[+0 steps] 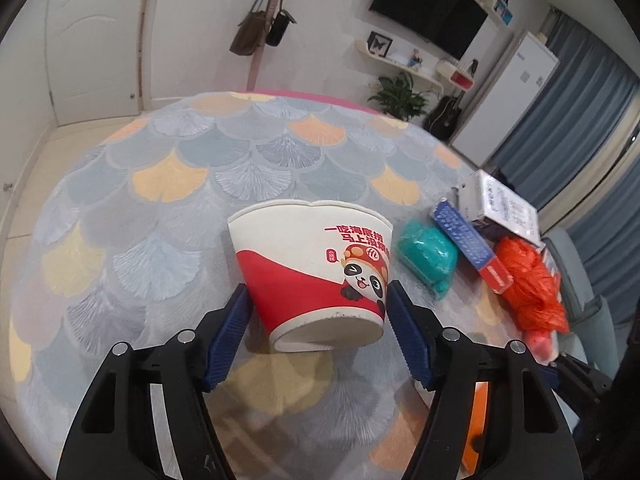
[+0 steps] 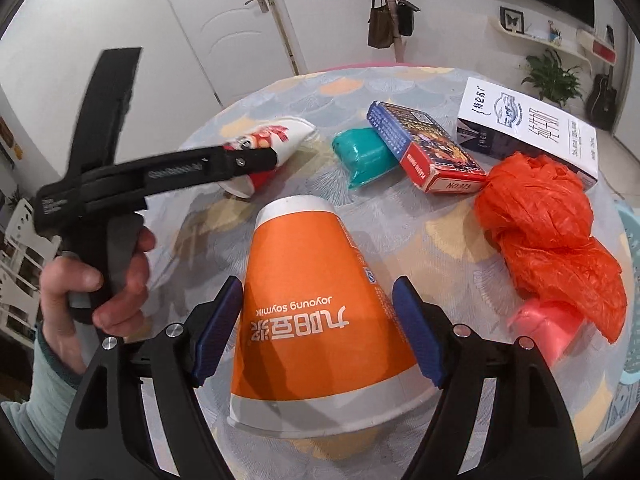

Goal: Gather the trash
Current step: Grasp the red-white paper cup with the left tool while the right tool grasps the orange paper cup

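A crushed red-and-white paper bowl with a panda (image 1: pixel 316 268) lies on the patterned table (image 1: pixel 180 208). My left gripper (image 1: pixel 318 320) has its blue pads on both sides of the bowl's base, shut on it. The bowl also shows in the right wrist view (image 2: pixel 276 140), held by the left gripper (image 2: pixel 256 160). An orange soymilk paper cup (image 2: pixel 316 312) lies on its side, rim toward the camera. My right gripper (image 2: pixel 318 320) has its jaws around the cup's body, pads close to its sides.
A teal lump (image 2: pixel 366 156), a blue-and-red card box (image 2: pixel 428 148), a white carton (image 2: pixel 532 128), a crumpled orange plastic bag (image 2: pixel 548 236) and a pink object (image 2: pixel 548 328) lie at the right of the table. A chair edge (image 2: pixel 632 280) stands beyond.
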Motion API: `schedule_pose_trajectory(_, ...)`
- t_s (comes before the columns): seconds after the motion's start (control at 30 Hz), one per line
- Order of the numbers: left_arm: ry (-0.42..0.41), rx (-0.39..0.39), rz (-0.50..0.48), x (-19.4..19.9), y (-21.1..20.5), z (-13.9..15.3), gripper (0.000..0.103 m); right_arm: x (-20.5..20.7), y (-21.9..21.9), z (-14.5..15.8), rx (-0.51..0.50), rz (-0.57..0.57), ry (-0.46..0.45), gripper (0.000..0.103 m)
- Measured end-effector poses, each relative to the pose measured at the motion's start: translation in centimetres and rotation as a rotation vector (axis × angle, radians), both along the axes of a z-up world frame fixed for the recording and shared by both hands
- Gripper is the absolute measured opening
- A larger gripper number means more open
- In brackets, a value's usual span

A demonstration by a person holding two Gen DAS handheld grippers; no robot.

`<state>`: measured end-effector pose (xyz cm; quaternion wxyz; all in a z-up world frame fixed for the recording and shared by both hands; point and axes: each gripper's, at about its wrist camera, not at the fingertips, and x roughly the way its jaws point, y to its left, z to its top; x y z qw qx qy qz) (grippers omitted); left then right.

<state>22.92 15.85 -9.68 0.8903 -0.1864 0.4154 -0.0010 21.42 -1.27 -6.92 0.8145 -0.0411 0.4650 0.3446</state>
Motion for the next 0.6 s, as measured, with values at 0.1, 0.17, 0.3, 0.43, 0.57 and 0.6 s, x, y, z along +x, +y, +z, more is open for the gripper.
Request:
schedule_pose_trajectory(0.1,-0.041,-0.005,0.003,-1.7,0.3,1.0,0.066,-1.2,-0.5,0.8,0.016,-0.005,-0.04,0.074)
schedule_pose_trajectory(0.17,-0.075,-0.007,-0.002,-2.7,0.5,1.8,0.066,-1.9,-1.6,1.2,0.034,0.0,-0.061,0.074)
schedule_pose_trajectory(0.3,-0.105,-0.023,-0.015,-4.2,0.0,2.6,0.066,-1.1,-2.3,0.3,0.009,-0.04,-0.042,0.076)
schedule_pose_trajectory(0.43,-0.119,-0.028,-0.031,-5.0,-0.7,3.0,0.066,-0.6,-2.0,-1.3,0.054,-0.033,0.034,0.084)
schedule_pose_trajectory(0.57,-0.128,-0.028,-0.038,-5.4,-0.7,3.2,0.066,-0.6,-0.9,-1.9,0.07,-0.034,0.061,0.083)
schedule_pose_trajectory(0.6,-0.132,-0.025,-0.041,-5.6,-0.8,3.4,0.066,-0.7,-0.7,-1.9,0.057,-0.04,0.05,0.083)
